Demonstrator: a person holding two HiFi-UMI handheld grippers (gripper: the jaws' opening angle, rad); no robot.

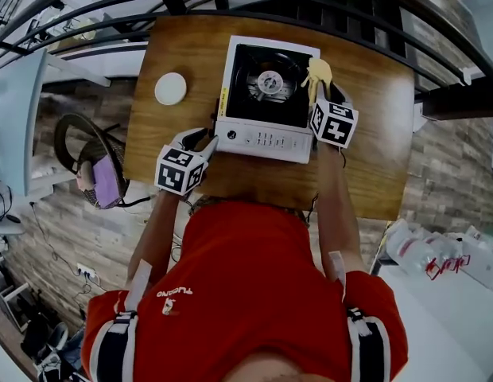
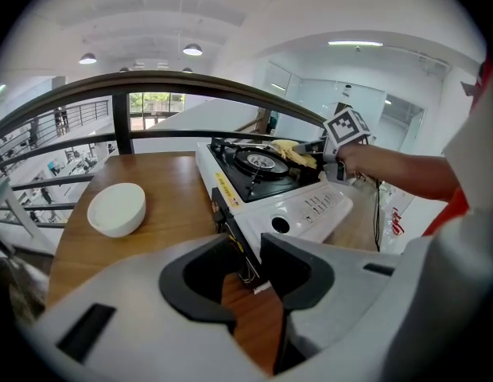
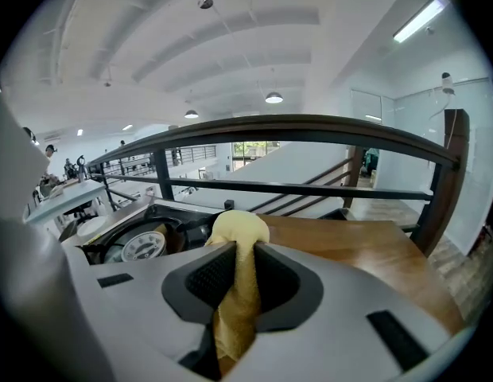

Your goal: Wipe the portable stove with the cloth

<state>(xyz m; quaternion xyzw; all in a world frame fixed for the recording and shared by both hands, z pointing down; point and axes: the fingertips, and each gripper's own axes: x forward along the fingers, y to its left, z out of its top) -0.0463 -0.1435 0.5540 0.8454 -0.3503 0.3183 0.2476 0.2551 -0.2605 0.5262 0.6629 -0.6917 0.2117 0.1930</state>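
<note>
A white portable stove [image 1: 262,140] with a black burner top stands mid-table. My right gripper [image 1: 320,94] is over the stove's far right corner, shut on a yellow cloth [image 1: 318,72] that bunches beyond the jaws onto the stove top. In the right gripper view the cloth [image 3: 238,237] runs up between the closed jaws of the right gripper [image 3: 240,273], next to the burner [image 3: 143,245]. My left gripper [image 1: 205,143] is at the stove's near left corner. In the left gripper view that gripper [image 2: 245,253] has its jaws nearly together, with the corner edge of the stove [image 2: 310,205] between them.
A white bowl [image 1: 170,88] sits on the wooden table [image 1: 374,150] left of the stove, also visible in the left gripper view as the bowl [image 2: 117,208]. A dark metal railing [image 3: 294,126] runs along the table's far edge. Bare wood lies right of the stove.
</note>
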